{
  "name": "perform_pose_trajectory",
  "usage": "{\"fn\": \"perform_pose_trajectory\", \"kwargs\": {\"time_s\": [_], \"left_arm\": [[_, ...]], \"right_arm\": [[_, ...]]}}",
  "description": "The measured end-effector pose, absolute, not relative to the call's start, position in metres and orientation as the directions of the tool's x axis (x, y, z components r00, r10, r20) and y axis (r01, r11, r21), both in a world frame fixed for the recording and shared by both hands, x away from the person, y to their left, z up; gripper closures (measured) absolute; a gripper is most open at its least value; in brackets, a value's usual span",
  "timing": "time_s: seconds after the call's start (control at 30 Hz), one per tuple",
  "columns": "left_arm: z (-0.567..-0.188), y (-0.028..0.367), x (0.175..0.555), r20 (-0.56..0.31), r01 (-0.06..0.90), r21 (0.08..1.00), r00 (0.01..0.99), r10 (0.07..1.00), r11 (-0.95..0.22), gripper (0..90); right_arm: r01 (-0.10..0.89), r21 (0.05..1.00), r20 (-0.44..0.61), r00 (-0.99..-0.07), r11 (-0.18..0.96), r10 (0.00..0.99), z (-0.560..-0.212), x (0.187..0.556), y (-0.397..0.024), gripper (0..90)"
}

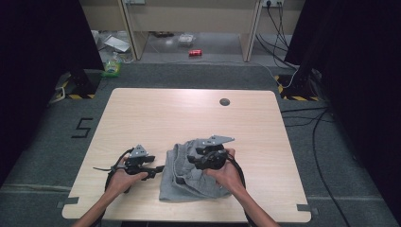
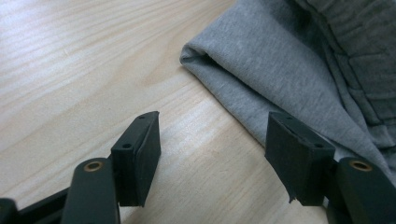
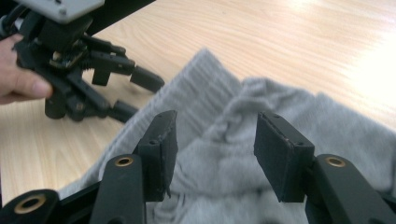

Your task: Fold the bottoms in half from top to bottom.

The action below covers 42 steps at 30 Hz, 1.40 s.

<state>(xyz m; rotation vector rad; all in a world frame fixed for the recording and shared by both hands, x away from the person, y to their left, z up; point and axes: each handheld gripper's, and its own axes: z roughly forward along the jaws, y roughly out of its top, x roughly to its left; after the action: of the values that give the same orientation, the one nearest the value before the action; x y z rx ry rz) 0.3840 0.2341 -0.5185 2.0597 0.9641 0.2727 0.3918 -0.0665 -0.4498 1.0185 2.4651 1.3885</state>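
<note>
Risk first: your left gripper (image 1: 158, 168) sits at the left edge of the grey garment (image 1: 191, 177), jaws spread wide, and in the left gripper view the folded hem (image 2: 261, 100) lies ahead of the pads, not between them. Close now and you likely pinch air or scrape the table (image 1: 189, 113); push forward low and you may shove the fold and bunch it instead of catching it. That edge looks like two layers, so a shallow bite could take only the top one and let the fold open up when you lift.

Right gripper (image 3: 212, 147) hangs over the middle of the garment, above a rumpled ridge. Jaws are wide apart there too, cloth showing between them, but I can't tell if the pads touch the fabric or float just over it. Nothing is clamped. If you close on that ridge you'd probably grab a random wad, and pulling would drag the whole piece toward you.

Garment lies crumpled on the near half of the table, between your two hands, waistband-like ribbing toward the far side. In the right gripper view your left gripper (image 3: 140, 91) is just beside the cloth's edge, one tip close to it, contact unclear. Both grippers hold nothing.
</note>
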Motion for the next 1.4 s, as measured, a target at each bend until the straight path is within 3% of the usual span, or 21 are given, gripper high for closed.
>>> {"fn": "perform_pose_trajectory", "kwargs": {"time_s": [0.33,0.7,1.07,1.4], "left_arm": [[-0.52,0.228,0.379,-0.033,0.479,0.76,0.703,0.711,-0.439,35.2],[-0.521,0.229,0.379,-0.034,0.475,0.765,0.705,0.709,-0.435,35.0],[-0.521,0.231,0.378,-0.034,0.472,0.77,0.704,0.71,-0.43,35.0],[-0.521,0.23,0.378,-0.032,0.475,0.765,0.702,0.711,-0.435,34.9]], "right_arm": [[0.477,0.804,0.191,-0.772,0.355,0.607,-0.434,0.413,-0.039,48.4],[0.483,0.775,0.169,-0.78,0.408,0.602,-0.433,0.433,-0.011,51.7],[0.472,0.756,0.132,-0.788,0.454,0.601,-0.438,0.431,-0.021,83.4],[0.408,0.836,0.119,-0.787,0.366,0.605,-0.417,0.376,-0.076,86.8]]}}
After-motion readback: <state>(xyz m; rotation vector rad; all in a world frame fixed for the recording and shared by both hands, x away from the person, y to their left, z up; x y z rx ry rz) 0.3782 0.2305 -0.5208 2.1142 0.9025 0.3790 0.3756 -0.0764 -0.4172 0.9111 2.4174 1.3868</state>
